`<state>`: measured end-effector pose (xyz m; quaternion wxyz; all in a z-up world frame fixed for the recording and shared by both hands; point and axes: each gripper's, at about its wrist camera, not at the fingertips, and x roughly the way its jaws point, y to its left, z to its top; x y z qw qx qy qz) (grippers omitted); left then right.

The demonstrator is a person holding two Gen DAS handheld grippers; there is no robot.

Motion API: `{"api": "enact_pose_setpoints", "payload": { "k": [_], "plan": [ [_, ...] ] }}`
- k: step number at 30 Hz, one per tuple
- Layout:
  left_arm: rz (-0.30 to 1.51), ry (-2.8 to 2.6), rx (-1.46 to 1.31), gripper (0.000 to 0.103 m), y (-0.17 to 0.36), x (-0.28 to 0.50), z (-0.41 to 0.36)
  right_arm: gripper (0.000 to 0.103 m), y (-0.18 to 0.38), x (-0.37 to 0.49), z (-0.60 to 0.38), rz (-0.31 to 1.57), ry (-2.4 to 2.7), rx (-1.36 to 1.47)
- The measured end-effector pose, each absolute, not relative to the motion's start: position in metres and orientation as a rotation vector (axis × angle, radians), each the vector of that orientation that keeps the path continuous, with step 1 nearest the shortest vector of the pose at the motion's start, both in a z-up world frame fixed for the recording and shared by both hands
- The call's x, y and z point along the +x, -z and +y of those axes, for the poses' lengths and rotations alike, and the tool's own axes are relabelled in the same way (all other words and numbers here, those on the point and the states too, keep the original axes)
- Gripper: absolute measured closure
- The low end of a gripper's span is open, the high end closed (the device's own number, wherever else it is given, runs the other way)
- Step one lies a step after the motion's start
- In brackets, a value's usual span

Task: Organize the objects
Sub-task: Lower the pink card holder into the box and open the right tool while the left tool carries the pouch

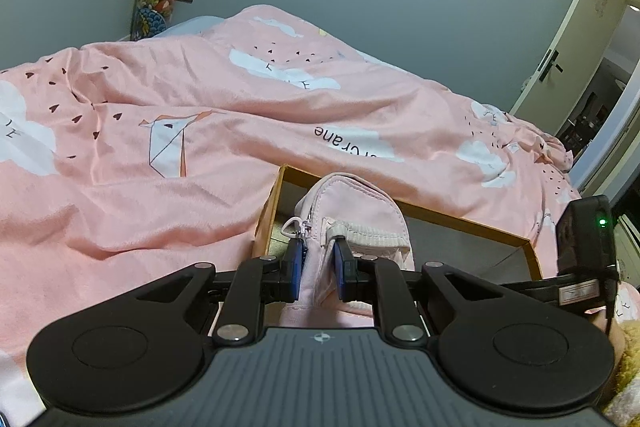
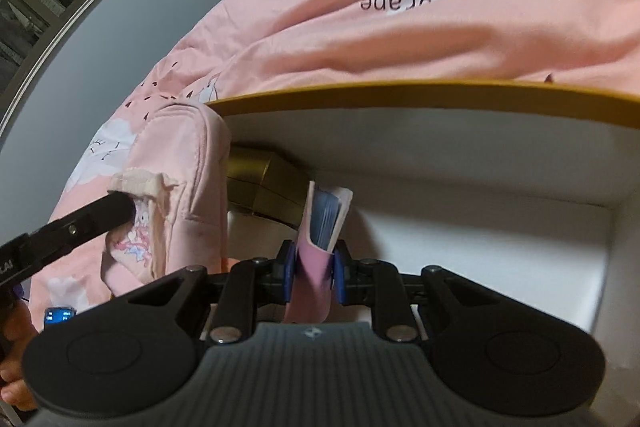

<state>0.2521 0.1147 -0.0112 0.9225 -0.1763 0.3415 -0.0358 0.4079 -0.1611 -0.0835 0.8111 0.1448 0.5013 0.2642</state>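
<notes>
Left hand-held gripper (image 1: 318, 267) clamps pink backpack (image 1: 352, 211) above box (image 1: 460, 217).

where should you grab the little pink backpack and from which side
Grip the pink backpack at the front pocket's ribbed cream hem, coming from the near side along the bag's length. That edge is a stiff fold thin enough for narrow jaws, unlike the bag's soft, wide body. The left gripper is shut on it there, holding the bag at the box corner.
</notes>
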Motion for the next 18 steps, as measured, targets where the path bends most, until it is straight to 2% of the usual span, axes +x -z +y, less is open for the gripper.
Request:
{"api": "enact_pose_setpoints", "payload": {
  "k": [8, 12, 15, 18],
  "plan": [
    [0.718, 0.084, -0.386, 0.085, 0.016, 0.258, 0.114, 0.076, 0.090, 0.416, -0.155, 1.080, -0.544, 0.230],
    [0.719, 0.082, -0.390, 0.085, 0.016, 0.259, 0.113, 0.068, 0.094, 0.416, -0.148, 1.078, -0.504, 0.126],
    [0.722, 0.079, -0.400, 0.085, 0.016, 0.259, 0.114, 0.067, 0.097, 0.418, -0.151, 1.084, -0.504, 0.142],
    [0.719, 0.070, -0.402, 0.085, 0.016, 0.258, 0.114, 0.059, 0.100, 0.419, -0.150, 1.088, -0.500, 0.134]
  ]
}}
